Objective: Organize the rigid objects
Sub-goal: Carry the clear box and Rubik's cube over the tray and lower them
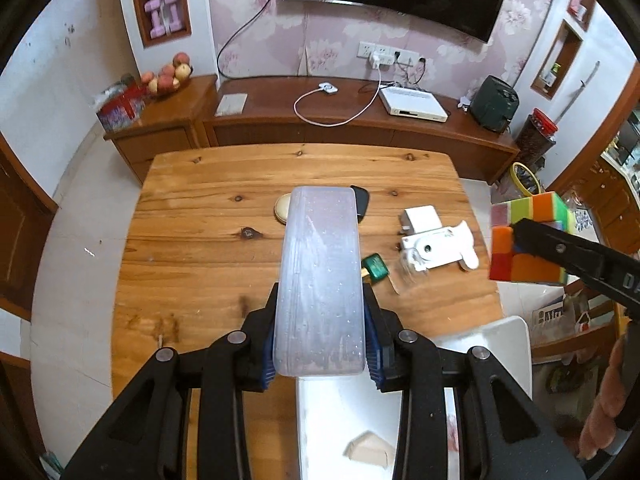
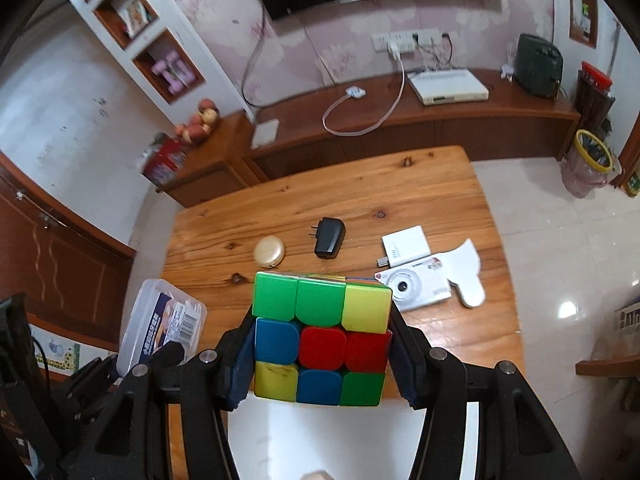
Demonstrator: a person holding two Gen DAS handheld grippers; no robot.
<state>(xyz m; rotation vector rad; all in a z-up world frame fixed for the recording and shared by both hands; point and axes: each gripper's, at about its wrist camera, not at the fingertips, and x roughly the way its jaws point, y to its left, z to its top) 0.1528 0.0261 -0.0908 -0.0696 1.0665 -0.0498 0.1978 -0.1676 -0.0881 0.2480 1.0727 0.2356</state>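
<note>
My left gripper [image 1: 320, 356] is shut on a clear plastic storage box [image 1: 320, 280], held above the near edge of the wooden table [image 1: 200, 248]; the box also shows at the left of the right wrist view [image 2: 164, 324]. My right gripper [image 2: 322, 356] is shut on a colourful puzzle cube [image 2: 322, 336], held above the table's near edge; the cube shows at the right of the left wrist view [image 1: 528, 240]. On the table lie a gold round case [image 2: 270, 257], a black plug adapter [image 2: 330, 237], a white camera [image 2: 412, 288] and a white box [image 2: 406, 249].
A small green object [image 1: 376, 267] lies on the table by the box. A white chair [image 1: 400, 412] stands below the grippers. A wooden sideboard [image 1: 320, 124] with a cable, a white device and fruit lines the far wall. A bin [image 2: 588, 164] stands at the right.
</note>
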